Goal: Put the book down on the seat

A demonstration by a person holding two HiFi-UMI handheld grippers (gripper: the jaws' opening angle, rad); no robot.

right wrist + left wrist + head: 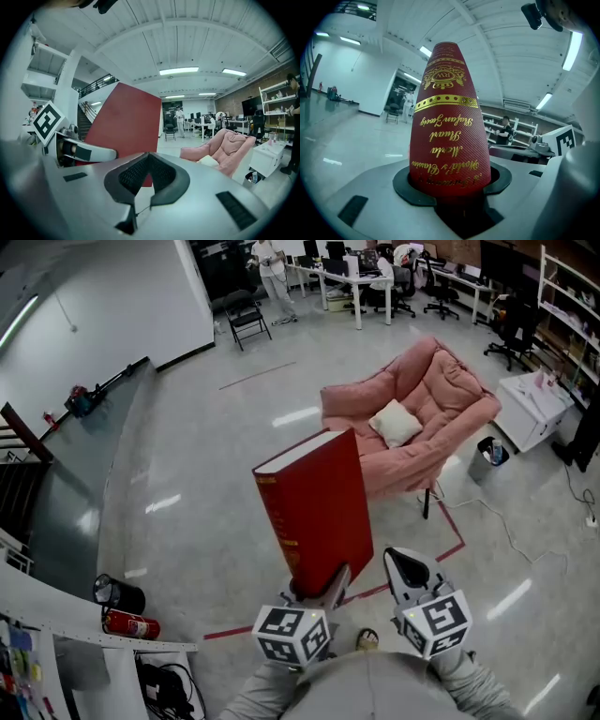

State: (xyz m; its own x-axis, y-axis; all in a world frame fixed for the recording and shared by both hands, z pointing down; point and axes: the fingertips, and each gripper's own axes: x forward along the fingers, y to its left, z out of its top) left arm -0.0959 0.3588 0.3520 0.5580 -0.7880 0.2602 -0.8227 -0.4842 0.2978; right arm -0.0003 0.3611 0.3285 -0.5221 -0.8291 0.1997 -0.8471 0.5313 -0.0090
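Note:
A thick red book (314, 507) with gold lettering on its spine stands upright in my left gripper (314, 592), whose jaws are shut on its lower end. In the left gripper view the book's spine (449, 136) fills the middle, wedged between the dark pads (405, 187). My right gripper (406, 570) is just right of the book, apart from it, shut and empty. In the right gripper view the book's red cover (124, 122) stands to the left. A pink armchair (422, 409) with a white cushion (395, 422) on its seat stands ahead on the floor.
A red tape line (450, 549) runs across the floor before the armchair. A small bin (488, 456) and a white cabinet (534, 407) stand to its right. A fire extinguisher (129, 624) and a black pot (119, 593) lie at my left. Desks, chairs and a person (272, 268) are far back.

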